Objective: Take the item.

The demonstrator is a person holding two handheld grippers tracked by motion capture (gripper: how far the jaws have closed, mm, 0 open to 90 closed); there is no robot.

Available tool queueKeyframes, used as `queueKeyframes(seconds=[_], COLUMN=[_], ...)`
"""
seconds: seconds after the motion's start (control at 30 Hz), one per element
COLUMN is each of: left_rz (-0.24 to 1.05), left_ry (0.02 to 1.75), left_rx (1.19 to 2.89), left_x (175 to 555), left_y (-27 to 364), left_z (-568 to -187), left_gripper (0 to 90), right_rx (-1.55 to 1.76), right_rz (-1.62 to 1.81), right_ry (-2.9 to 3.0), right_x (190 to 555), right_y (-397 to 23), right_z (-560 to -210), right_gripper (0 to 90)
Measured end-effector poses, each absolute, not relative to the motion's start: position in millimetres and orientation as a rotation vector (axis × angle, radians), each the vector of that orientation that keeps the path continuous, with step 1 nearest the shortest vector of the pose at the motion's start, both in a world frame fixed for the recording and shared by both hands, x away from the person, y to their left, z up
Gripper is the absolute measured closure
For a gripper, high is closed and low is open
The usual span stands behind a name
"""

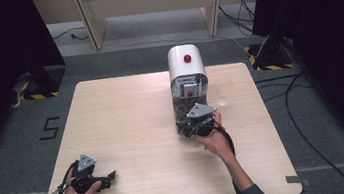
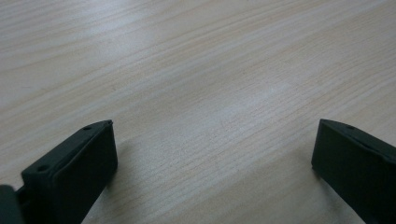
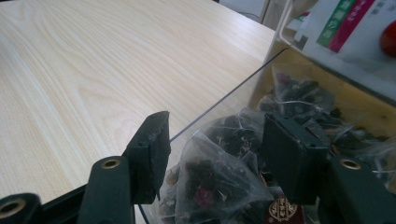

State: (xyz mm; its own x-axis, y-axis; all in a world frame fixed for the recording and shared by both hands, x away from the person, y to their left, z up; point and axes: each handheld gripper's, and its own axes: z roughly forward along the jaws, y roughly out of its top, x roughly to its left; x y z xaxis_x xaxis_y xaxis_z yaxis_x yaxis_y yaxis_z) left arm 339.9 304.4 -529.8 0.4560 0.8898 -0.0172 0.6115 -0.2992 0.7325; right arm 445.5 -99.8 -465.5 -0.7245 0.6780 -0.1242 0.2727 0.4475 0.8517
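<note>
A white dispenser (image 1: 185, 62) with a red knob stands at the table's far middle, and a clear bin (image 1: 181, 108) of tea bags sits at its front. My right gripper (image 1: 195, 124) reaches into the near end of that bin. In the right gripper view it (image 3: 217, 133) is open, its jaws either side of a pyramid tea bag (image 3: 210, 179) with dark leaves, not pinching it. More tea bags (image 3: 299, 95) lie behind. My left gripper (image 1: 110, 176) rests at the near left of the table (image 1: 127, 118), open (image 2: 217, 126) over bare wood.
What looks like a clear glass (image 1: 223, 90) stands just right of the dispenser, faint against the wood. The bin's clear wall (image 3: 233, 91) runs close past the right gripper's left jaw. Cables lie on the floor at the right (image 1: 303, 110).
</note>
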Motion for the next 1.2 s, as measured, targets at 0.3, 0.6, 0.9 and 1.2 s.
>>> queueKeyframes(seconds=[0.3, 0.6, 0.9, 1.2], left_rz=[0.524, 0.524, 0.524, 0.524], left_ry=[1.249, 1.249, 1.249, 1.249], left_rx=[2.026, 2.026, 2.026, 2.026], left_x=[339.9, 339.8, 339.9, 339.8], left_y=[304.4, 304.4, 304.4, 304.4], left_z=[-529.8, -529.8, -529.8, -529.8], left_gripper=[0.0, 0.0, 0.0, 0.0], right_rx=[0.786, 0.742, 0.746, 0.741], right_rz=[1.107, 1.087, 1.169, 1.248], right_ry=[2.309, 2.336, 2.280, 2.210], right_x=[451.2, 450.3, 446.9, 440.4], right_y=[-96.6, -100.8, -111.4, -121.4], right_z=[-479.5, -480.5, -467.1, -448.5], right_gripper=[54.9, 75.4, 82.5, 82.6])
